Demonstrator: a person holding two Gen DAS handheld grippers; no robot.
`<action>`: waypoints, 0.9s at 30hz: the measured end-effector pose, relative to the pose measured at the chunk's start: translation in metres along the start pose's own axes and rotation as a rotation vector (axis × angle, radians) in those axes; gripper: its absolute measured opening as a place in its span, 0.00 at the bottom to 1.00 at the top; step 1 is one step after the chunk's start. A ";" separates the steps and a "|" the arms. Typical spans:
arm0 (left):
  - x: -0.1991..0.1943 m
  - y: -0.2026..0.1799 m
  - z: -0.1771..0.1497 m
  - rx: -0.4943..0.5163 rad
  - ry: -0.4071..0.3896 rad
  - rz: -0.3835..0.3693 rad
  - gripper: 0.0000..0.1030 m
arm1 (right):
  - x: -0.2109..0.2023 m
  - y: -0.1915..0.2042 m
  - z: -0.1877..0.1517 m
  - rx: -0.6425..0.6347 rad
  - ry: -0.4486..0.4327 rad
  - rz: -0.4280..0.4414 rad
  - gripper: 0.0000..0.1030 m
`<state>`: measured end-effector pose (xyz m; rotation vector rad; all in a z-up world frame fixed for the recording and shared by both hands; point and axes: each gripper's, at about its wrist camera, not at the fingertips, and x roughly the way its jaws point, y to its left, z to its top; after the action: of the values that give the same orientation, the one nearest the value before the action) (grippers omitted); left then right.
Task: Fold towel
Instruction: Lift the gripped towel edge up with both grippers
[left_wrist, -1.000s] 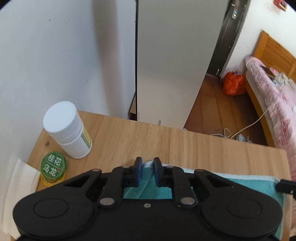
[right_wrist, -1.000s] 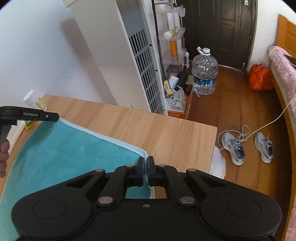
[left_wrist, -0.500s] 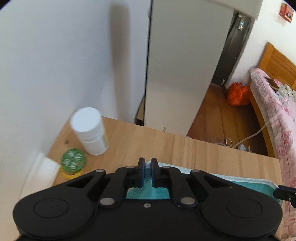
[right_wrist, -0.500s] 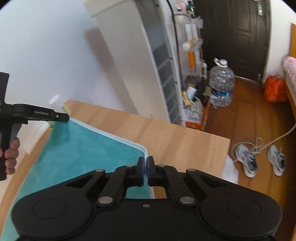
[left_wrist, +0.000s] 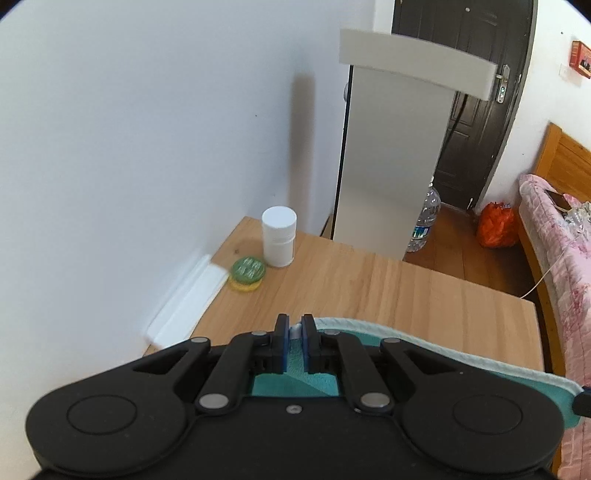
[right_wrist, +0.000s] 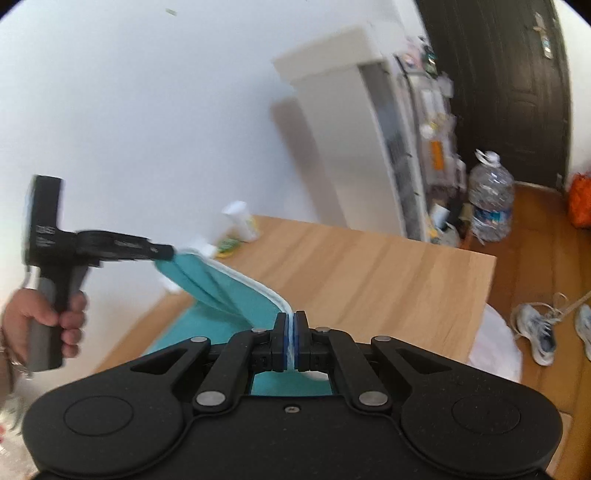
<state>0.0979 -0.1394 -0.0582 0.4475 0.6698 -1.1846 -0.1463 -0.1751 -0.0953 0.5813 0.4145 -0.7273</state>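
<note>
Both claws, left (left_wrist: 294, 329) and right (right_wrist: 291, 325), grip far corners of the towel (right_wrist: 236, 295); its raised edge spans them, body trailing nearward onto the surface (right_wrist: 369, 266).

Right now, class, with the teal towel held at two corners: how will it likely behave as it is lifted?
Probably floppy: the towel sags and creases between the left tool and the right tool. Probably light, as two corner pinches hold it. Its lower part still drapes on the table.
</note>
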 end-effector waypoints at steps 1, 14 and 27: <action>-0.012 0.001 -0.004 -0.004 -0.005 0.011 0.06 | -0.006 0.004 -0.002 -0.007 0.001 0.026 0.02; -0.095 0.026 -0.066 -0.148 -0.031 0.153 0.06 | -0.023 0.030 -0.032 -0.089 0.166 0.346 0.02; -0.186 0.072 -0.165 -0.155 -0.019 0.069 0.06 | -0.075 0.105 -0.137 -0.013 0.198 0.323 0.02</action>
<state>0.0846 0.1191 -0.0522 0.3261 0.7184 -1.0618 -0.1425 0.0107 -0.1230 0.6914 0.4943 -0.3591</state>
